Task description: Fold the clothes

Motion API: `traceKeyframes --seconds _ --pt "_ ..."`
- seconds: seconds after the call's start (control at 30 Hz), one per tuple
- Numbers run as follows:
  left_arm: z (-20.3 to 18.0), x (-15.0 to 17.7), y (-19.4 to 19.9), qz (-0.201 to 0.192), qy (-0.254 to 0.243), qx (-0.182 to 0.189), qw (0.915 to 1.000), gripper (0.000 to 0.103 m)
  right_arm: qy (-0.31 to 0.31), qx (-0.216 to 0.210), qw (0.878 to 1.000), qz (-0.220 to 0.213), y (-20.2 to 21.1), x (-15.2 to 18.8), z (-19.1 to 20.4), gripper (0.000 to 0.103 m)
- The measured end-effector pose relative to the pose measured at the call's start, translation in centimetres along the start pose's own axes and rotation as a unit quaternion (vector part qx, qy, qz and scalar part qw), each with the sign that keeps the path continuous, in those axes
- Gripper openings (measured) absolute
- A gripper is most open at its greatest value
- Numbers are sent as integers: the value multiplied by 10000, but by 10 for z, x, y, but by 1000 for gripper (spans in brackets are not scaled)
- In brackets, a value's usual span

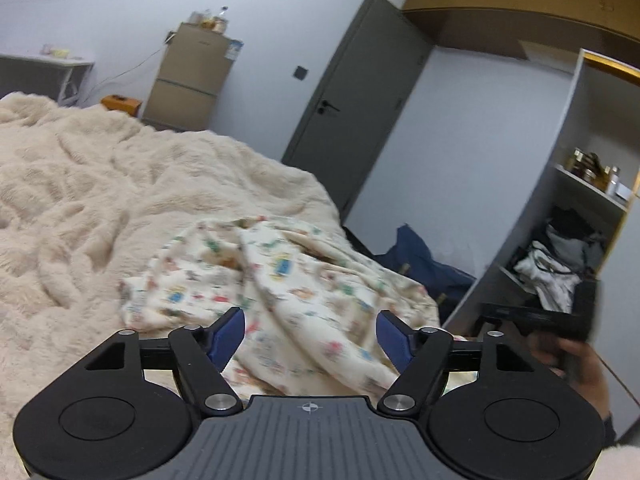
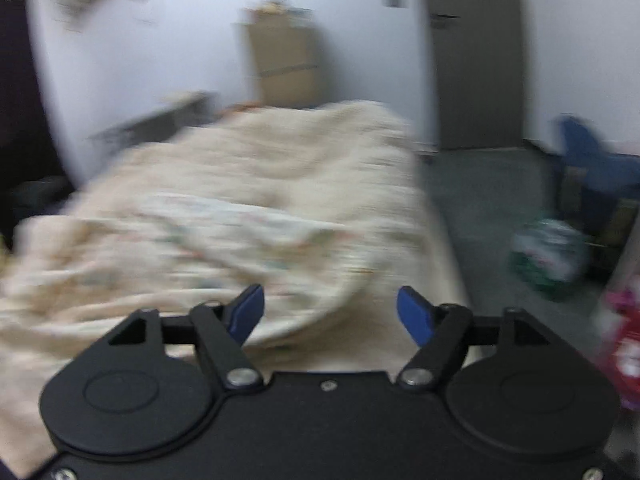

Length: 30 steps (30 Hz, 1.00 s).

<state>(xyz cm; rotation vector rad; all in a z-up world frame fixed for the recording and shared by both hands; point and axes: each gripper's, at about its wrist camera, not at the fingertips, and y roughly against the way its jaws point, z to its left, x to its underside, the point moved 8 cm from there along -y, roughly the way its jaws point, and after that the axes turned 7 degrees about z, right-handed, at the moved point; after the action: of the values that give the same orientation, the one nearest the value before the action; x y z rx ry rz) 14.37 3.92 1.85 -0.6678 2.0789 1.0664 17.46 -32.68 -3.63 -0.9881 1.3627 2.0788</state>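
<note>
A crumpled printed garment (image 1: pixel 256 280) is seen lying on the bed (image 1: pixel 80 184). The left tongs (image 1: pixel 310 334) and right tongs (image 2: pixel 330 314) are held spread above it, with nothing gripped.

You had one printed garment (image 1: pixel 256 276) crumpled on one fluffy cream blanket (image 1: pixel 80 184). Far off stood one brown cabinet (image 1: pixel 188 76) and one grey door (image 1: pixel 352 96); to the right, one open shelf unit (image 1: pixel 576 216). Two grippers, four blue fingertips (image 1: pixel 230 334).

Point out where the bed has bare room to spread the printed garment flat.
Free: the fluffy cream blanket left of and beyond the crumpled printed garment, toward the brown cabinet. Crowded: the garment's right side hugs the bed edge; beyond lie a blue bag and open wardrobe shelves.
</note>
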Motion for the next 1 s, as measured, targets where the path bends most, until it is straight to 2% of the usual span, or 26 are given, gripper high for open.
traceKeyframes --seconds 0.1,0.2,0.27,0.33,0.4,0.5,0.57,0.6,0.63,0.67,0.7,0.77,0.87,1.0 --pt "17 -6 -12 156 77 -144 9997 72 317 -352 9989 38 9 4 27 82" --pt "28 -13 -26 362 134 -202 9991 72 401 -370 9983 183 5 17 41 81" --pt "28 -19 -37 513 206 -32 9985 75 282 -395 9985 270 0 31 40 81" --pt "25 -30 -50 692 368 452 9959 79 167 -469 9982 323 -1 43 41 80" --pt "24 -42 -61 746 533 679 9935 79 -174 -629 9969 432 -6 59 37 78" --pt "30 -58 -90 819 888 692 9903 79 -478 -808 9942 529 -8 70 36 65" --pt "33 -59 -115 1020 916 584 9888 78 -585 -988 9911 674 -15 74 38 49" --pt "35 -58 -126 1126 904 518 9882 73 -597 -1106 9894 727 -18 77 41 44" --pt "38 -56 -132 1154 912 460 9881 46 -590 -1148 9891 714 -19 79 43 32" --pt "42 -53 -134 1126 942 414 9883 16 -568 -1146 9894 690 -19 79 44 26" --pt "45 -51 -135 1099 972 368 9885 6 -480 -1095 9911 586 -16 79 45 23" --pt "50 -48 -133 984 1019 337 9893 5 -417 -939 9939 395 -9 75 42 18" --pt "44 -53 -95 527 976 524 9924 4 -433 -828 9956 49 11 63 32 15" --pt "12 -67 5 -524 565 648 9949 3 -526 -602 9958 -437 47 47 11 15"
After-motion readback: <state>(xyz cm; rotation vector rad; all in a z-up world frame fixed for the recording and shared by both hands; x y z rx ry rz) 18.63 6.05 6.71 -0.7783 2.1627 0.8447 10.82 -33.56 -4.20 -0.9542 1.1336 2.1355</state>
